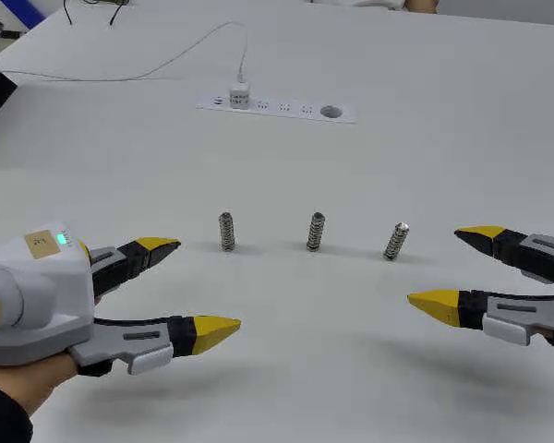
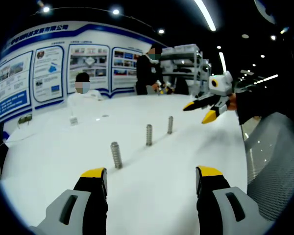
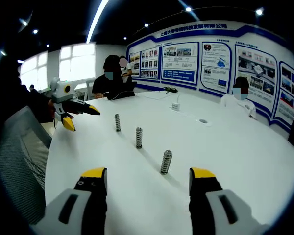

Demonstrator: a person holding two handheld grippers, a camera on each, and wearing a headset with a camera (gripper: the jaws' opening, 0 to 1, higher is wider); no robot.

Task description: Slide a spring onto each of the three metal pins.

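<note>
Springs of grey coiled metal [image 1: 226, 232] sit on all 3 metal pins [image 1: 316, 232], a row across mid-frame, the rightmost tilted. Your left gripper [image 1: 206, 283] at lower left and right gripper [image 1: 434, 266] at the right edge hold their yellow-tipped jaws apart, empty, flanking the row. A white power strip [image 1: 277, 108] with a white charger [image 1: 239, 93] lies at upper centre on the white table [image 1: 443, 166].
</note>
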